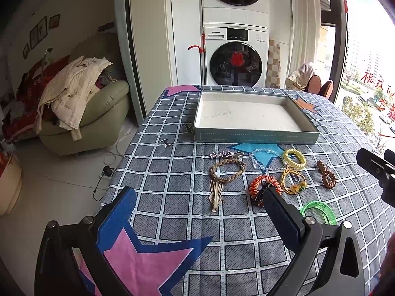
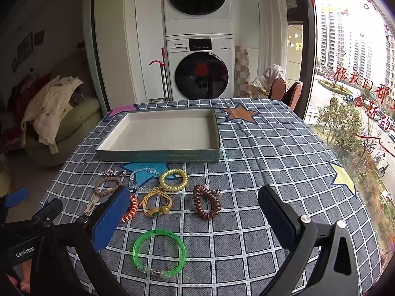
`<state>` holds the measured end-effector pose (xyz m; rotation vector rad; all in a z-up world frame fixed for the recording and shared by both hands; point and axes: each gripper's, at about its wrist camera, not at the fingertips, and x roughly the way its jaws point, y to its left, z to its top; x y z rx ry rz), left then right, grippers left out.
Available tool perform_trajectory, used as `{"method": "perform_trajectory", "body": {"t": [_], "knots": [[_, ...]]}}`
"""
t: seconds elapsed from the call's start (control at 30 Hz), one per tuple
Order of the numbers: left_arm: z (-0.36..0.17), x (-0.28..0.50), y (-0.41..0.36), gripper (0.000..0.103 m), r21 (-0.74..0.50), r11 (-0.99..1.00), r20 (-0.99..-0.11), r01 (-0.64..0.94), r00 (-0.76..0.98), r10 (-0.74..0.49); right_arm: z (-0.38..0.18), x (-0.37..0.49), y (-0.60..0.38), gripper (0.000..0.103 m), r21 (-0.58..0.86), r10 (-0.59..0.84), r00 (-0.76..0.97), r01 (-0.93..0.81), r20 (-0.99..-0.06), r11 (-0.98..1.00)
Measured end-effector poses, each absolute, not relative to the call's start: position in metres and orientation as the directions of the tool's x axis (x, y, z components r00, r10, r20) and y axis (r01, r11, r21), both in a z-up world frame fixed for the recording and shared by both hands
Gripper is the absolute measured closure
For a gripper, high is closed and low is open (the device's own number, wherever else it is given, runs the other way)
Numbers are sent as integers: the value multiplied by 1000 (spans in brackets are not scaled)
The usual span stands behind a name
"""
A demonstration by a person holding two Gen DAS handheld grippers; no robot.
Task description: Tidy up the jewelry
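Note:
A shallow teal tray (image 1: 254, 137) (image 2: 158, 157) with a white inside stands on the checked tablecloth with nothing in it. In front of it lie jewelry pieces: a braided brown band (image 1: 228, 170) (image 2: 108, 185), a star clip (image 1: 222, 154), a clear bead bracelet (image 1: 265, 159) (image 2: 142, 175), a yellow coil tie (image 1: 294, 157) (image 2: 173, 176), an orange coil tie (image 1: 264, 188) (image 2: 132, 208), a yellow cord charm (image 1: 292, 182) (image 2: 155, 203), a brown coil tie (image 1: 326, 174) (image 2: 206, 204), a beige hair clip (image 1: 216, 194) and a green bangle (image 1: 318, 213) (image 2: 159, 252). My left gripper (image 1: 197, 204) hangs open near the hair clip. My right gripper (image 2: 195, 212) is open above the brown coil and bangle.
The table (image 2: 284, 148) stands before stacked washing machines (image 1: 234, 56). A green sofa (image 1: 93, 113) piled with clothes sits to the left, past the table edge. A window lies on the right. Two small dark bits (image 1: 165, 143) lie left of the tray.

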<state>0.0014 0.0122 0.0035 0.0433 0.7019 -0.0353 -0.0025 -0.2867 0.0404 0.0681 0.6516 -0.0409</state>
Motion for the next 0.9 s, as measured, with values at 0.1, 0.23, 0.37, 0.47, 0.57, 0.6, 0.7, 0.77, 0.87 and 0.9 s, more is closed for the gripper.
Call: {"method": "perform_trajectory", "body": {"t": [0.1,0.23,0.37,0.47,0.57,0.6,0.7,0.77,0.87,0.9], "knots": [[5,1,13,0,27,999,-644,47,765,-18,40,-2,-286,0,50,-17,794,59,-607,997],[6,2,14,0,27,999,-643,46,766,-18,40,-2,-286,0,50,-17,795,59,-607,997],[6,2,14,0,28,998,-643,47,765,-18,40,-2,-286,0,51,-17,795,59,-607,997],[6,2,14,0,28,998,-642,47,766,-18,40,-2,-286,0,50,-17,794,59,-607,997],[7,2,15,0,29,999,-642,46,767,-17,40,-3,-286,0,51,-15,796,58,-606,997],[7,2,15,0,28,999,-642,46,767,-17,40,-3,-285,0,50,-16,796,59,-605,997],[8,2,15,0,28,999,-642,45,767,-16,41,-4,-285,0,52,-15,797,57,-604,997],[7,2,14,0,29,999,-642,46,767,-16,41,-4,-285,0,50,-16,797,59,-603,997],[8,2,15,0,29,998,-641,47,767,-18,41,-4,-285,0,51,-16,797,59,-604,997],[7,2,15,0,30,998,-642,47,767,-17,41,-4,-285,0,51,-16,797,59,-604,997]]}}
